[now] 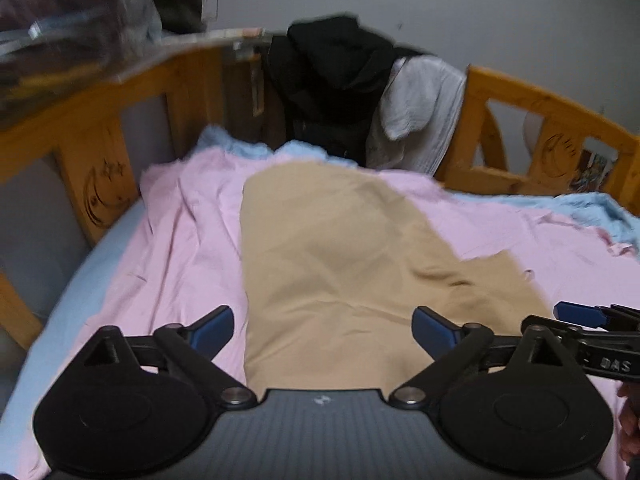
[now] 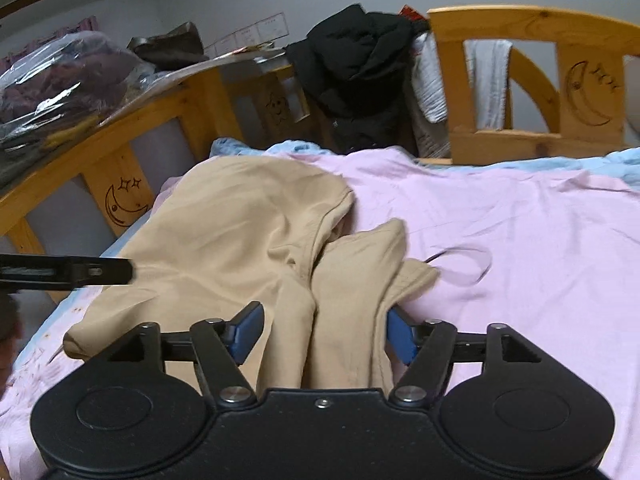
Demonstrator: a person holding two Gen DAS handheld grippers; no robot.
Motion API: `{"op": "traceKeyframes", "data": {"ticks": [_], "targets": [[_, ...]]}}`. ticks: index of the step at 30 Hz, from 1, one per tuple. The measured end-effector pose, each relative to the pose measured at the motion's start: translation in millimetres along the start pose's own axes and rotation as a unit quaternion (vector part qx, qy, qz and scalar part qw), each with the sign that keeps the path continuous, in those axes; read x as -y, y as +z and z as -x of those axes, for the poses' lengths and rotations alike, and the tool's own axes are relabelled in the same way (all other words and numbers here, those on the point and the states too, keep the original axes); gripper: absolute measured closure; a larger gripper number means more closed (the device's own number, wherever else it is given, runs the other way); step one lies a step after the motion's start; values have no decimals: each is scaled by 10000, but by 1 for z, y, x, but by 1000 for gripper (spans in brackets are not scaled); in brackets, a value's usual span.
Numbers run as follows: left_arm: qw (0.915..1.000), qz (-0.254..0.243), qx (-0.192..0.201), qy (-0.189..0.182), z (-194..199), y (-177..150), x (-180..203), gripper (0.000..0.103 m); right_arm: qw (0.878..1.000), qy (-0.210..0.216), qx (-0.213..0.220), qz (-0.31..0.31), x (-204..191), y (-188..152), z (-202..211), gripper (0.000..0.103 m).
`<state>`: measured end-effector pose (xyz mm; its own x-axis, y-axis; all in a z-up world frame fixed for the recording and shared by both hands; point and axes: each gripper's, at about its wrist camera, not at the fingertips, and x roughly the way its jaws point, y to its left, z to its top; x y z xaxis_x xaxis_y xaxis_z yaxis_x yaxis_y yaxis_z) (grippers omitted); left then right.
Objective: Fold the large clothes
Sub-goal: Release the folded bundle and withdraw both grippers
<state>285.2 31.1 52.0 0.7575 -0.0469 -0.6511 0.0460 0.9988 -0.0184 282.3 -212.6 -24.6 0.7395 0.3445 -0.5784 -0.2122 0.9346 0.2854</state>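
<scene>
both grippers tilt down over one tan cotton garment (image 2: 248, 240): left gripper (image 1: 324, 330) spread wide, right gripper (image 2: 322, 334) spread around its folds, unpinched.

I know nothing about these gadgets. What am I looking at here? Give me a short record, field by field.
Place: wooden bed frame with a pink sheet spread on it
Garment: tan clothing lying on the sheet, bunched at its near end
Left gripper: open, garment below, not clamped
Right gripper: open, folds of fabric between its fingers
Background: black clothes draped over the frame
Folding: not finished
</scene>
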Motion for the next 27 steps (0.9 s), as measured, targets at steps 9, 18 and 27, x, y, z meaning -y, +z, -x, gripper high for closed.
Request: {"op": "traceKeyframes", "data": {"ticks": [9, 18, 27], "targets": [[9973, 90, 709, -168, 91, -15, 13, 1, 9952, -145, 942, 218, -20, -1, 93, 4], [9945, -124, 1039, 86, 151, -57, 10, 1, 9854, -62, 1611, 552, -68, -30, 174, 1], [9926, 172, 1175, 240, 182, -105, -5, 1, 9818, -272, 1793, 567, -94, -73, 211, 1]]}}
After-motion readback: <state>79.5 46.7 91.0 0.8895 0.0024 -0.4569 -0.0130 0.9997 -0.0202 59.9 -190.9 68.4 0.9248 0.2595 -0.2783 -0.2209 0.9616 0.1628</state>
